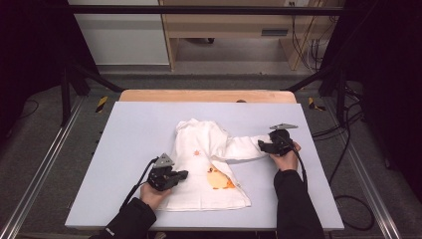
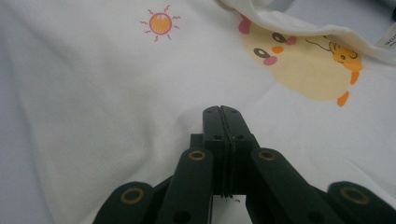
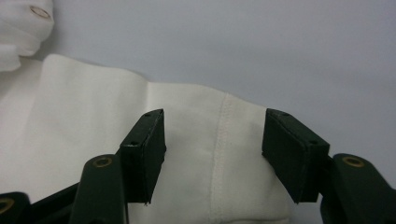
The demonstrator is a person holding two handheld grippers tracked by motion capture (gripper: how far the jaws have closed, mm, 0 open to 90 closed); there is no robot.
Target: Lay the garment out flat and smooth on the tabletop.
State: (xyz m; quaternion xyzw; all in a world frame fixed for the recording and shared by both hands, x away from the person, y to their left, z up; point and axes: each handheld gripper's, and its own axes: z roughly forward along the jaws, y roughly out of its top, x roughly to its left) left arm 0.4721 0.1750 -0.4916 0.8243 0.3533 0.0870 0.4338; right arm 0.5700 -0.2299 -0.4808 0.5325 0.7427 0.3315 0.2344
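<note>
Lab: framed rig (image 1: 199, 9), floor cables (image 1: 348, 164)

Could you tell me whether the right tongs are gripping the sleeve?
Apart: in the right gripper view the right tongs stand open, the sleeve lying between the pads unpinched.

The garment (image 1: 209, 164) lies on the tabletop (image 1: 134, 129), its sleeve (image 1: 246, 147) stretched right. The left gripper (image 1: 181, 175) rests on its left edge, the right gripper (image 1: 262, 145) at the sleeve's end.

The shirt (image 1: 206, 164) is seen as soft, matt white cloth, its sleeve (image 3: 187, 140) stitched along a seam. The worktop (image 1: 139, 129) is covered smooth and matt; each claw pad is matt black.
</note>
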